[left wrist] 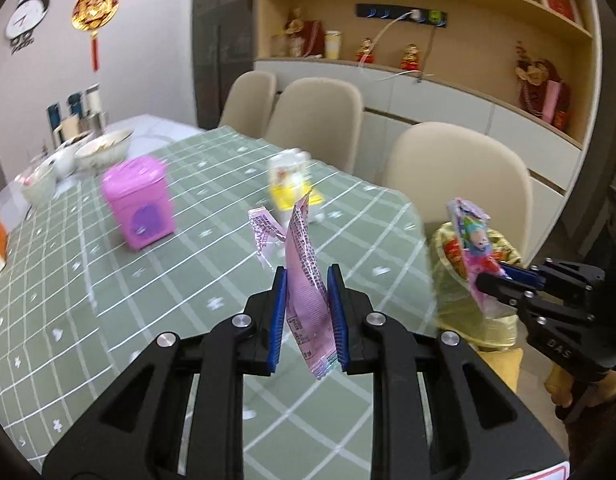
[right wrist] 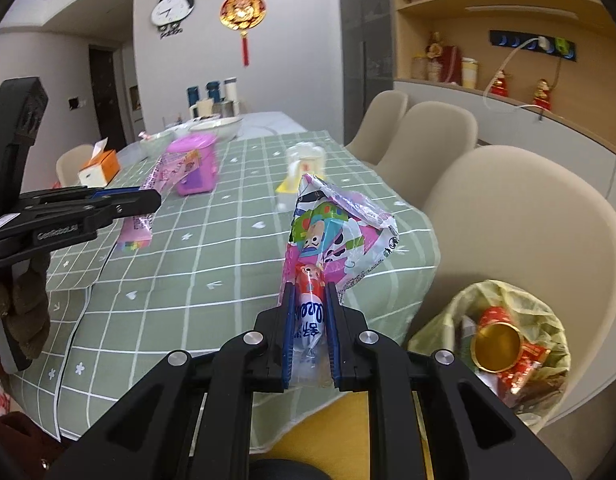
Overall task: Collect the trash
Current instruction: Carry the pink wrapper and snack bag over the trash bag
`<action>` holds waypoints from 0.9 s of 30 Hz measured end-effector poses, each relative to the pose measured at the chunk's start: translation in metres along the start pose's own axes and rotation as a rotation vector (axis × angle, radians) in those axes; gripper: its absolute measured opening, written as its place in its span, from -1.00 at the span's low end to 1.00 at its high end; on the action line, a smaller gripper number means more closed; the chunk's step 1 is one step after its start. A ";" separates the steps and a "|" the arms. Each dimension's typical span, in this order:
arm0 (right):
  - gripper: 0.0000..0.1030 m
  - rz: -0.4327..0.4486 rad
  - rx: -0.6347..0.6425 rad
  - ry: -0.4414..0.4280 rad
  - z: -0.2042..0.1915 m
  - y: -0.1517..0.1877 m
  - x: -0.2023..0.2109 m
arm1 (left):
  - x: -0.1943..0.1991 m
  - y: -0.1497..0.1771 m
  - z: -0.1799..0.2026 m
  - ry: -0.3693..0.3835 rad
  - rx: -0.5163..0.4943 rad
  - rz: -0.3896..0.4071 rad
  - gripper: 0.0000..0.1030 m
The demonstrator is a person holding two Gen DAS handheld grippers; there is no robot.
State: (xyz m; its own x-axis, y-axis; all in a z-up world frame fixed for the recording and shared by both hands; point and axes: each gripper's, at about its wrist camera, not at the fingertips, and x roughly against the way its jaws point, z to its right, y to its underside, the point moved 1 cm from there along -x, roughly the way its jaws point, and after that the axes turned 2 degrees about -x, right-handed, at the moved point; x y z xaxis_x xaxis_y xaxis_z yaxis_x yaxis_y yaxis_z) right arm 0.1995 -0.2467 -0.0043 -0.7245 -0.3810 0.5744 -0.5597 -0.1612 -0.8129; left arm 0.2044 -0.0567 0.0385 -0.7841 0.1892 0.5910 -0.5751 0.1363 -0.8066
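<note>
My left gripper [left wrist: 306,276] is shut on a pink printed wrapper [left wrist: 304,264] and holds it above the green checked tablecloth [left wrist: 108,280]. It also shows at the left of the right wrist view [right wrist: 148,202] with the pink wrapper [right wrist: 156,196]. My right gripper [right wrist: 309,292] is shut on a colourful cartoon snack wrapper [right wrist: 331,232], near the table's corner. In the left wrist view the right gripper [left wrist: 491,278] holds that wrapper [left wrist: 473,236] over a yellow-green trash bag [left wrist: 463,308]. The bag [right wrist: 503,344] holds a gold cup and red packaging.
A pink box [left wrist: 142,200] and a yellow-white carton [left wrist: 292,184] stand on the table. Bowls [left wrist: 104,152] and an orange tissue box [right wrist: 100,166] sit at the far end. Beige chairs [right wrist: 519,220] line the right side, in front of a shelf unit.
</note>
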 end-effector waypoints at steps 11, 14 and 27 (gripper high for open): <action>-0.71 0.034 -0.070 0.178 0.092 0.014 0.044 | -0.035 -0.032 0.088 0.181 -0.034 0.058 -0.62; -0.71 0.042 -0.101 0.213 0.119 0.017 0.052 | -0.054 -0.036 0.114 0.226 -0.061 0.039 -0.62; -0.71 0.026 -0.268 0.318 0.223 0.045 0.055 | -0.170 -0.031 0.224 0.415 -0.147 -0.161 -0.62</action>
State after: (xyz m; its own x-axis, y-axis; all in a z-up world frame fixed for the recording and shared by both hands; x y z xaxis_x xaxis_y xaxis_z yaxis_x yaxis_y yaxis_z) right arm 0.2244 -0.4780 -0.0311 -0.8045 -0.0752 0.5891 -0.5939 0.1036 -0.7978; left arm 0.3031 -0.3107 -0.0362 -0.5106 0.5232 0.6824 -0.6192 0.3269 -0.7140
